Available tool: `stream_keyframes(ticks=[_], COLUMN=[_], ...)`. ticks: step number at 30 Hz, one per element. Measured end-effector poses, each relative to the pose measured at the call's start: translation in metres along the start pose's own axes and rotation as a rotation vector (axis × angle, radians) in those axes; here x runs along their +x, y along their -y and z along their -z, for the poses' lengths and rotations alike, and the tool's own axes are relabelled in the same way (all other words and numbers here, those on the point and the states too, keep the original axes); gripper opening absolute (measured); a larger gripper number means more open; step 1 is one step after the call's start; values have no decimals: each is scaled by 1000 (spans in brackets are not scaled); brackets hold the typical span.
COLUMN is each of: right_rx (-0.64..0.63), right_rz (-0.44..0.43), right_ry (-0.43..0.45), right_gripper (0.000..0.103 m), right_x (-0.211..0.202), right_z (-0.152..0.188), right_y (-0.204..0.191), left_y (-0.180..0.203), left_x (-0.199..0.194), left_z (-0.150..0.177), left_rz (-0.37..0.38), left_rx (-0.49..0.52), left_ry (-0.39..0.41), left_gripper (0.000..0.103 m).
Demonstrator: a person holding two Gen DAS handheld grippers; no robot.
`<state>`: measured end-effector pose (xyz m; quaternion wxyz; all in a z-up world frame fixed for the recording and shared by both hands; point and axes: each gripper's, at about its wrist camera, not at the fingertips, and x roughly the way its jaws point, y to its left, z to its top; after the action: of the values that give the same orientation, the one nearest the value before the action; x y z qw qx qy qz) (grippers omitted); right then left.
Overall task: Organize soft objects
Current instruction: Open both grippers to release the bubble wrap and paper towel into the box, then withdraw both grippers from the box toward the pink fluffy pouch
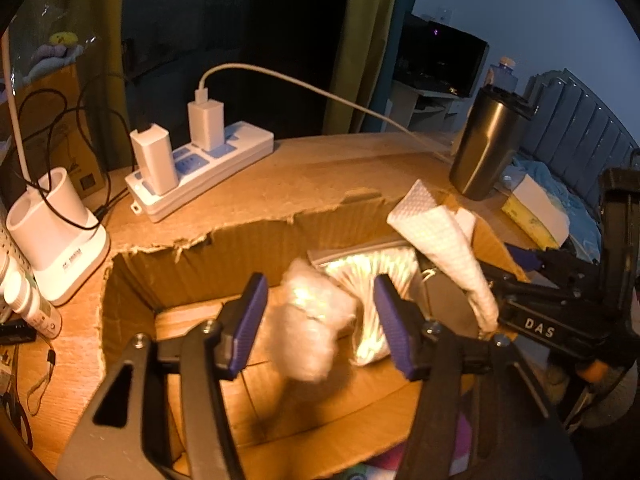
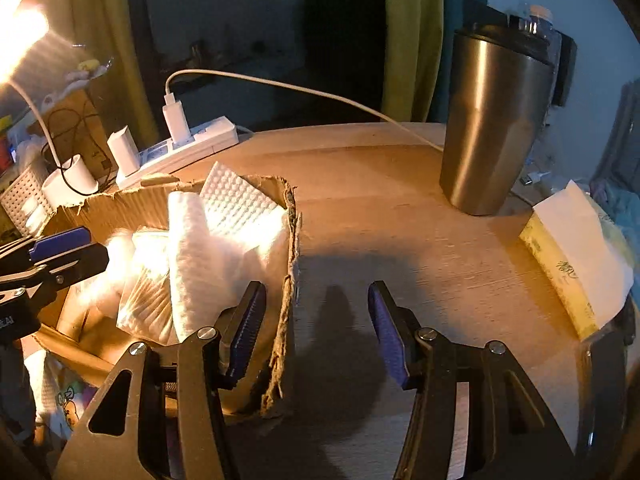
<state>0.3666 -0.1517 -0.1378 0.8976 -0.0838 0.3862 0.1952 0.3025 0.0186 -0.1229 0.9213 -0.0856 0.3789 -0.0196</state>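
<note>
My left hand-held gripper [image 1: 320, 326] hangs spread over the cardboard box [image 1: 248, 236], the plastic-wrapped wad [image 1: 308, 332] loose between its 2 pads, while my right hand-held gripper [image 2: 316, 330], also spread and empty, straddles the box's right wall beside the white cloth [image 2: 200, 256].

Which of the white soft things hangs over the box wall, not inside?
The dimpled white cloth. It drapes over the cardboard box wall; the fluffy wad and striped pack sit inside.
</note>
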Motion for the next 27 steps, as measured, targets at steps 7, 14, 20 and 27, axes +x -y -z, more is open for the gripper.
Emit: stream_keyframes(ticks=[7, 14, 20, 27], right_rx=[6, -19, -39, -53], right_rz=[-19, -63, -73, -71], right_ry=[64, 117, 147, 176], right_gripper=[56, 57, 61, 67], right_x=[-27, -59, -84, -107], right_z=[-5, -6, -2, 5], right_y=[-5, -20, -33, -45], left_y=[3, 6, 8, 5], left_x=[-16, -40, -65, -95], left_z=[-3, 0, 5, 15], left_rz=[8, 14, 18, 36], left_rx=[2, 5, 14, 8], left_ry=[37, 79, 124, 165], left_gripper=[68, 68, 68, 75])
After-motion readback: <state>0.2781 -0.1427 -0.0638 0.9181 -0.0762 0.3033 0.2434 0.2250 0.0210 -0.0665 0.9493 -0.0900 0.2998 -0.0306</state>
